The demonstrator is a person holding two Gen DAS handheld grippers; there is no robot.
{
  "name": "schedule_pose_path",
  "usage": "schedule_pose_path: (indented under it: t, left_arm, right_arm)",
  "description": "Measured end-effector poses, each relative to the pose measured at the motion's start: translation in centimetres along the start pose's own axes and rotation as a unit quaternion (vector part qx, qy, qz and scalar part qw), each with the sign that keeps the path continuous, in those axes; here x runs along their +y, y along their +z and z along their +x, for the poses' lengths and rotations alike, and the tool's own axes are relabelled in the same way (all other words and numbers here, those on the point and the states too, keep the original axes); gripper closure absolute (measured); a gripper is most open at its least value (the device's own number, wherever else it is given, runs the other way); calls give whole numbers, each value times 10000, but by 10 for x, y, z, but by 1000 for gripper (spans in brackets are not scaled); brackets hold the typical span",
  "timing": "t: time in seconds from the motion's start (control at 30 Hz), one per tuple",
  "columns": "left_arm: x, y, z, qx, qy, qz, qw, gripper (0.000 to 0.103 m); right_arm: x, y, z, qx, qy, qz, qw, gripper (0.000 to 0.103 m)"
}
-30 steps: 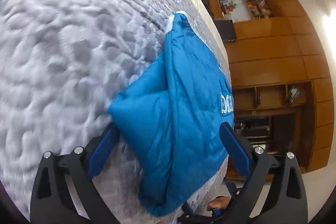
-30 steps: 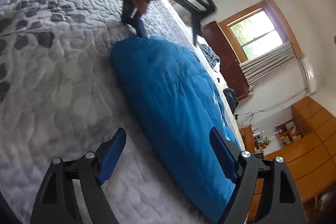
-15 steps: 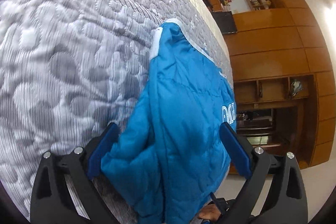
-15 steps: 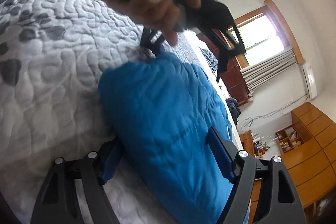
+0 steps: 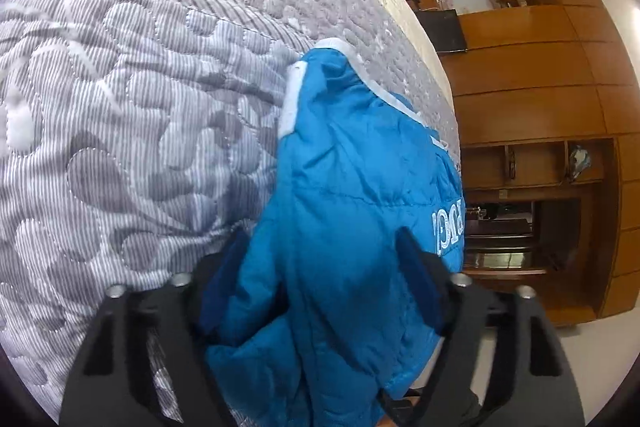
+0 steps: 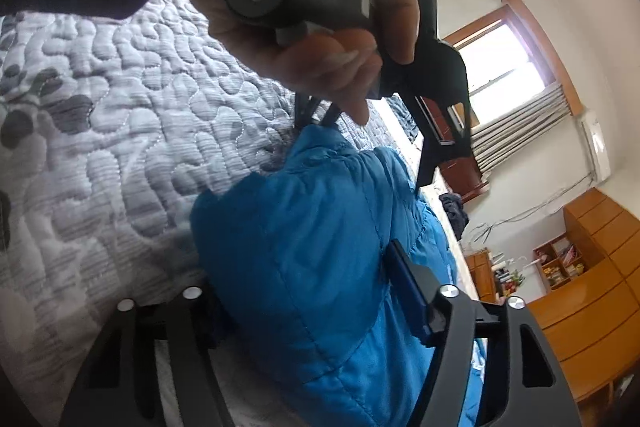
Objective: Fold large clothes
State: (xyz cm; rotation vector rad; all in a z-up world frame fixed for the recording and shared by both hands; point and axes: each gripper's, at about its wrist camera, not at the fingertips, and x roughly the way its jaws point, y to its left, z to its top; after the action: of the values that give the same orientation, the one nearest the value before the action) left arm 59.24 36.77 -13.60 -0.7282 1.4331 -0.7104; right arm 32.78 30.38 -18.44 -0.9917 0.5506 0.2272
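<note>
Garment: a bright blue padded quilted jacket (image 5: 352, 211) with white trim along its far opening and white lettering on one side; the fabric is bunched and puffy, with stitched seams across the panels.
Location: it lies on the grey-and-white quilted bedspread (image 5: 132, 115), near the bed's right edge in the left wrist view.
Left gripper (image 5: 324, 275): its blue-padded fingers sit on either side of a thick fold of the jacket, closed in against the fabric.
Right gripper (image 6: 308, 291): one blue pad presses into the jacket's side; the other finger is hidden behind the fabric, which fills the gap.
Hand (image 6: 320, 39): wraps the grey handle of the left gripper, above the jacket's far end.
Background: wooden cabinets (image 5: 540, 107) stand beyond the bed.
</note>
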Motion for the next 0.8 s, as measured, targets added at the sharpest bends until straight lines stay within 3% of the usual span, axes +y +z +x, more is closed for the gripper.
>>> schedule_pose_path:
  t: [0.13, 0.33, 0.8]
  left_arm:
    - [-1, 1, 0, 21, -25, -2, 10000, 52]
    - [-12, 2, -4, 38, 87, 26, 10000, 59]
    - [-78, 10, -20, -95, 573, 172, 9982, 66]
  right_arm:
    - [-6, 2, -3, -32, 98, 161, 9998, 54]
    - [-21, 5, -12, -77, 225, 426, 9988, 62]
    - [-70, 9, -41, -330, 336, 1284, 9906, 66]
